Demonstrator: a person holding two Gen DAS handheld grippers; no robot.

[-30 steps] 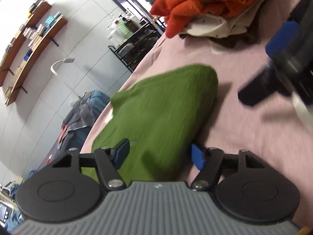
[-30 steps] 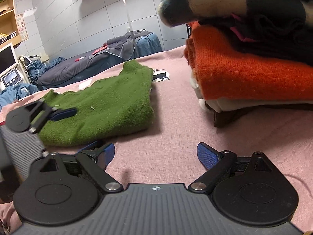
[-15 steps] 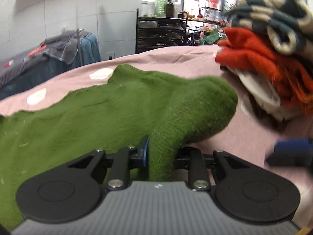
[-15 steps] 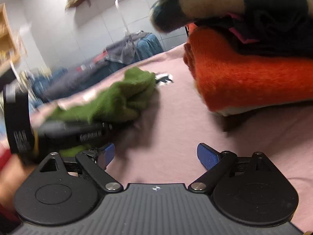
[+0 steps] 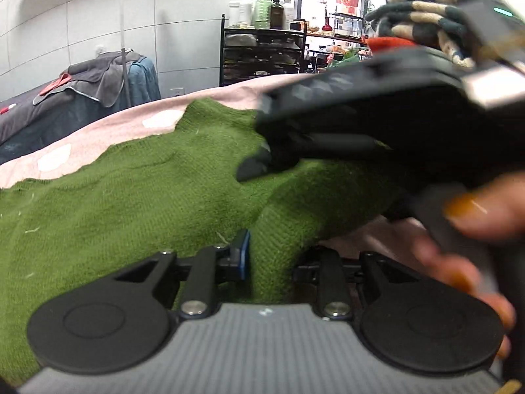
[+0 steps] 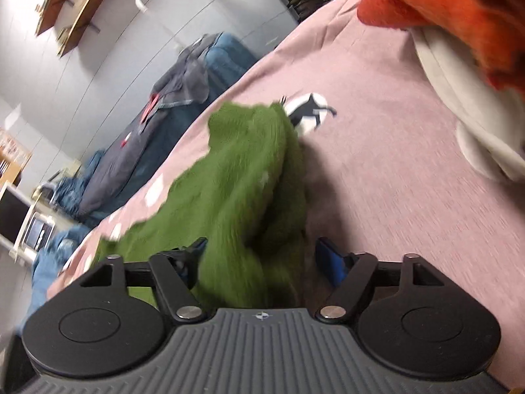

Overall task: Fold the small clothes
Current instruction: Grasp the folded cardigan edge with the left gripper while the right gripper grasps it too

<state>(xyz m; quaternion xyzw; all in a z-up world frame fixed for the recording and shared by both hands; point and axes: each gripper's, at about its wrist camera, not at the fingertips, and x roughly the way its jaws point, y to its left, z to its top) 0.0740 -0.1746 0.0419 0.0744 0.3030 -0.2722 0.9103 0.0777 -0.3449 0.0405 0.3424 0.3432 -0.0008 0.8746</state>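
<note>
The green knitted garment [image 5: 137, 197] lies on the pink bed cover [image 6: 377, 151], its near edge raised in a fold. The left gripper [image 5: 274, 259] has its fingers closed tightly on this fold. The right gripper [image 6: 259, 259] has its fingers about half open, with the bunched green knit between them; the right finger [image 6: 329, 261] stays apart from the cloth.

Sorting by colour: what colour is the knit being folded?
Green knit; clearest in the left wrist view.
</note>
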